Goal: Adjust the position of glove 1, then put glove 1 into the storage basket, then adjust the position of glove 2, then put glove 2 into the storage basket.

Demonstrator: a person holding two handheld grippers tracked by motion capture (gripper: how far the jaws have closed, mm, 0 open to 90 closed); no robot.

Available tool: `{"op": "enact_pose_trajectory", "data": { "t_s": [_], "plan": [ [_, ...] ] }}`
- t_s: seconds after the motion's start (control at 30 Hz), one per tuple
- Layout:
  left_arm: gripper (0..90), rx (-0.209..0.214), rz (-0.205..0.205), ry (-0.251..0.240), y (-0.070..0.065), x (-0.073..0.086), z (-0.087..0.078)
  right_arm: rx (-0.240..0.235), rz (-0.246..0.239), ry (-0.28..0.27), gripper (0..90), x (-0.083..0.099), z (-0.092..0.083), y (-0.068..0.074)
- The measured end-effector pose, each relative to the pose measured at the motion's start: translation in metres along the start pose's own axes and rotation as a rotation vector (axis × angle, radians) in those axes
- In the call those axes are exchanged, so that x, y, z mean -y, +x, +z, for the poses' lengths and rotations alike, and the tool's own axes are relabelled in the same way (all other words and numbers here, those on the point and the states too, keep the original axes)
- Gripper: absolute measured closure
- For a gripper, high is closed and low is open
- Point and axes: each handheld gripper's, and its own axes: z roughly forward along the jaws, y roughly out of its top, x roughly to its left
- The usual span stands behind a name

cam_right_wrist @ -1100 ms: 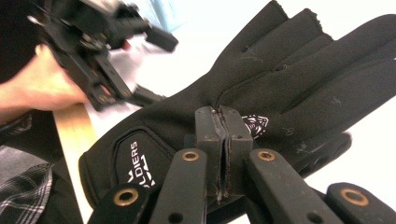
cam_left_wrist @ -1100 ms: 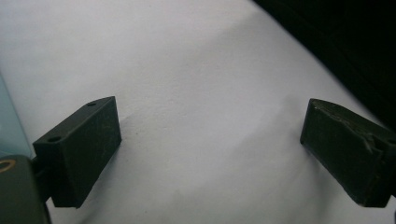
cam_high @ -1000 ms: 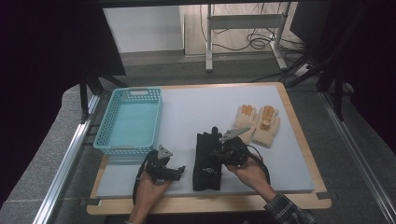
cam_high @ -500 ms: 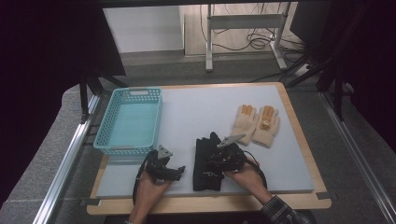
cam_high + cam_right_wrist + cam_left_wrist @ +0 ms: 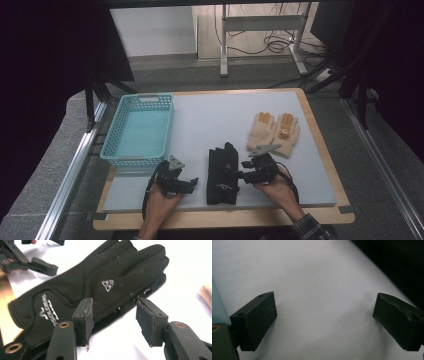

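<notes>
A pair of black gloves (image 5: 222, 172) lies stacked on the white mat near the front edge, with fingers pointing away; a white logo shows on the top black glove (image 5: 100, 285). My right gripper (image 5: 240, 175) is at their right side. Its jaws (image 5: 113, 320) have just been opening and stand partly apart, straddling the gloves' side edge without pressing on it. My left gripper (image 5: 194, 182) rests just left of the gloves. Its jaws (image 5: 324, 322) are wide open over bare mat. It also appears as the left gripper (image 5: 37, 265) beyond the glove's cuff.
A turquoise basket (image 5: 139, 130) stands at the left of the mat (image 5: 220, 115). A pair of tan knit gloves (image 5: 274, 132) lies right of centre, just beyond my right hand. The wooden board's front edge (image 5: 225, 217) runs close under both hands.
My right gripper has come off the black gloves' fingertips, dropped back to their right side, and its jaws have opened. The left gripper has stayed put.
</notes>
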Motion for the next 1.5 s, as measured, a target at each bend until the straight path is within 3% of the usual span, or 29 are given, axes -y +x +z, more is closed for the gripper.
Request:
{"op": "enact_pose_trajectory", "data": {
  "t_s": [0.17, 0.37, 0.5, 0.67, 1.13, 1.5],
  "plan": [
    [5.6, 0.001, -0.003, -0.002, 0.000, 0.000, 0.000, 0.005, -0.005, -0.008, 47.6, 0.011, -0.002, -0.001],
    [5.8, -0.007, -0.005, -0.009, 0.000, 0.001, -0.002, -0.011, -0.004, -0.030, 68.2, 0.020, -0.011, -0.001],
    [5.7, -0.007, -0.011, -0.029, 0.001, 0.002, -0.004, -0.006, -0.034, -0.014, 75.5, 0.026, -0.013, 0.004],
    [5.8, -0.036, -0.004, -0.010, 0.003, 0.005, -0.007, -0.031, -0.050, 0.005, 82.7, 0.031, -0.012, 0.007],
    [4.6, -0.049, -0.041, 0.007, 0.019, 0.015, -0.016, -0.051, -0.069, 0.036, 84.3, 0.037, -0.004, 0.012],
    [3.1, -0.041, -0.041, 0.012, 0.024, 0.016, -0.016, -0.075, -0.083, 0.039, 84.3, 0.036, 0.003, 0.021]
  ]
}}
